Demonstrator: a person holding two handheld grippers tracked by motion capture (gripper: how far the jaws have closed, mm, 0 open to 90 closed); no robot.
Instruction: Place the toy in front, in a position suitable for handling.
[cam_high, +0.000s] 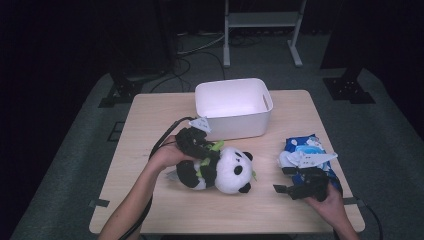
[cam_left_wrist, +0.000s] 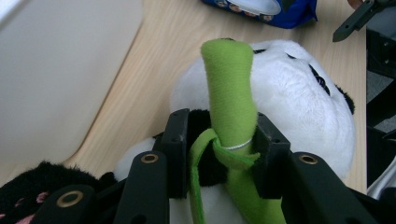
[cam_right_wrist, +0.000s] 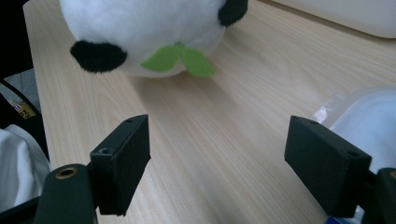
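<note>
1. Panda (cam_high: 227, 170) lies at the centre of the high view, just below the bin (cam_high: 234, 107); it looks soft and light.
2. Left gripper (cam_left_wrist: 219, 144) is clamped on its green stalk (cam_left_wrist: 231, 88), a firm place to hold.
3. Right gripper (cam_right_wrist: 217, 163) stands wide, empty.

Overhead light brightens the table (cam_high: 150, 115) while surroundings fall dark; the white bin (cam_high: 233, 106) nearly glares, soft shadows pool beneath the plush panda (cam_high: 220, 170), and the high view looks slightly soft.

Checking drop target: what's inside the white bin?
High view: the white bin shows bare white inner walls and some floor, with nothing visible inside. Its near wall hides the front strip of the floor.
</note>
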